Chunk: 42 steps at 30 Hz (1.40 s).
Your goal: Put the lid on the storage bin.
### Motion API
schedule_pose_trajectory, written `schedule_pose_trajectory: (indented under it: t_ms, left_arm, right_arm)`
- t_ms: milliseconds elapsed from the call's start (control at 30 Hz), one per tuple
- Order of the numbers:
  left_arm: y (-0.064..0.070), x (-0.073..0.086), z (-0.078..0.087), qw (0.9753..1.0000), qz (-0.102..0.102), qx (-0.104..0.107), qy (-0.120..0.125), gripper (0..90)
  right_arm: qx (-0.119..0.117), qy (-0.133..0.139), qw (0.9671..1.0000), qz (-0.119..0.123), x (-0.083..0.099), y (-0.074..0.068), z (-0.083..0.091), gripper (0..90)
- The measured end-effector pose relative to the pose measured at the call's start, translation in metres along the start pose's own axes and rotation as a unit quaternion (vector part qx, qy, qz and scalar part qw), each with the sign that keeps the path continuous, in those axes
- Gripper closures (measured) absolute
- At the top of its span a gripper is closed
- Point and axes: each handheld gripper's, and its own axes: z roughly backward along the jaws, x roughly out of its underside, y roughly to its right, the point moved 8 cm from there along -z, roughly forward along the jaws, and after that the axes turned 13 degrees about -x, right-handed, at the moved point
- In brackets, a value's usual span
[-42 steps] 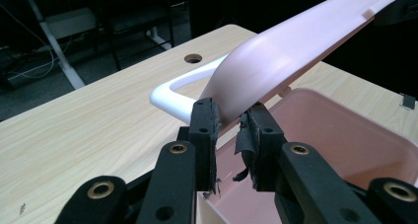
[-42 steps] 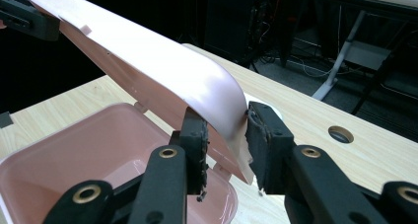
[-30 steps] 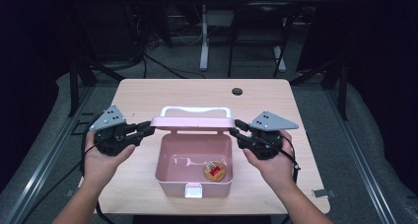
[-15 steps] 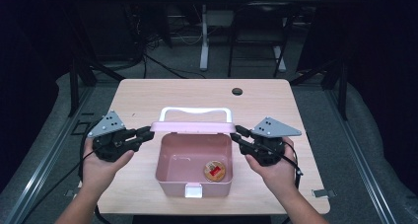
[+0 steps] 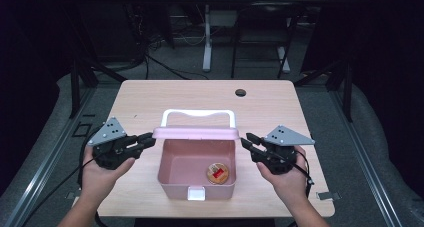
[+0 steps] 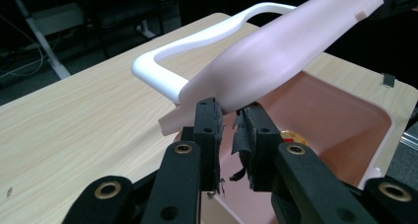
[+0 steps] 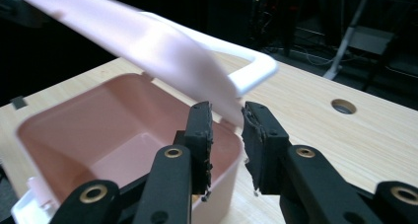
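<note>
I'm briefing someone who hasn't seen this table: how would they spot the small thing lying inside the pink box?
On the light wooden table stands an open pink box, its lid raised at the back between the two grippers. On the box floor, toward its front right corner, lies a small round gold-coloured item with a red patch, the one loose thing in the box.

We can read no words, numbers or brand marks anywhere. The one candidate is the small round gold-and-red item (image 5: 218, 172) lying inside the open pink plastic box (image 5: 171, 163); it carries a red patch, but any print on it is too small for us to read.
</note>
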Motion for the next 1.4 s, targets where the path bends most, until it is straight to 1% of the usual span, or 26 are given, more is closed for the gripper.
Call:
schedule_pose_trajectory:
  t_ms: [100, 167, 200, 467, 533, 667, 900, 1000, 1167, 1300, 1400]
  left_arm:
    - [0.001, 0.002, 0.001, 1.0000, 0.001, 0.001, -0.001, 78.2]
    - [0.001, 0.002, 0.001, 1.0000, -0.001, 0.000, -0.001, 78.2]
    - [0.002, 0.004, 0.002, 1.0000, -0.003, 0.001, -0.003, 78.2]
    - [0.005, 0.009, 0.004, 1.0000, -0.001, 0.004, -0.005, 78.1]
    - [0.006, 0.011, 0.005, 1.0000, -0.002, 0.004, -0.005, 78.1]
    - [0.007, 0.014, 0.006, 1.0000, 0.002, 0.007, -0.004, 78.1]
    - [0.010, 0.020, 0.008, 0.9999, 0.005, 0.011, -0.006, 78.0]
    - [0.011, 0.024, 0.009, 0.9999, 0.008, 0.014, -0.006, 78.2]
    - [0.013, 0.028, 0.011, 0.9998, 0.007, 0.016, -0.007, 78.3]
    - [0.015, 0.031, 0.011, 0.9998, 0.012, 0.017, -0.004, 78.2]
    - [0.016, 0.034, 0.012, 0.9998, 0.011, 0.016, -0.007, 78.3]
  right_arm:
    - [0.000, 0.006, 0.9999, -0.011, 0.001, 0.005, 0.001, 73.3]
    - [0.000, 0.006, 0.9999, -0.012, 0.001, 0.006, 0.001, 73.3]
    - [0.001, 0.009, 0.9998, -0.017, 0.000, 0.007, 0.001, 73.6]
    - [-0.001, 0.009, 0.9996, -0.027, 0.001, 0.010, -0.002, 73.6]
    - [-0.003, 0.015, 0.9993, -0.035, 0.000, 0.012, -0.002, 73.7]
    - [-0.003, 0.019, 0.9990, -0.040, -0.003, 0.014, -0.004, 73.7]
    - [-0.010, 0.017, 0.9984, -0.052, -0.005, 0.016, -0.009, 73.8]
    - [-0.009, 0.014, 0.9985, -0.051, -0.004, 0.016, -0.010, 74.0]
    - [-0.006, 0.016, 0.9985, -0.051, -0.003, 0.017, -0.010, 74.3]
    - [-0.008, 0.021, 0.9979, -0.061, 0.001, 0.019, -0.009, 74.3]
    - [-0.009, 0.021, 0.9977, -0.064, 0.003, 0.019, -0.009, 74.3]
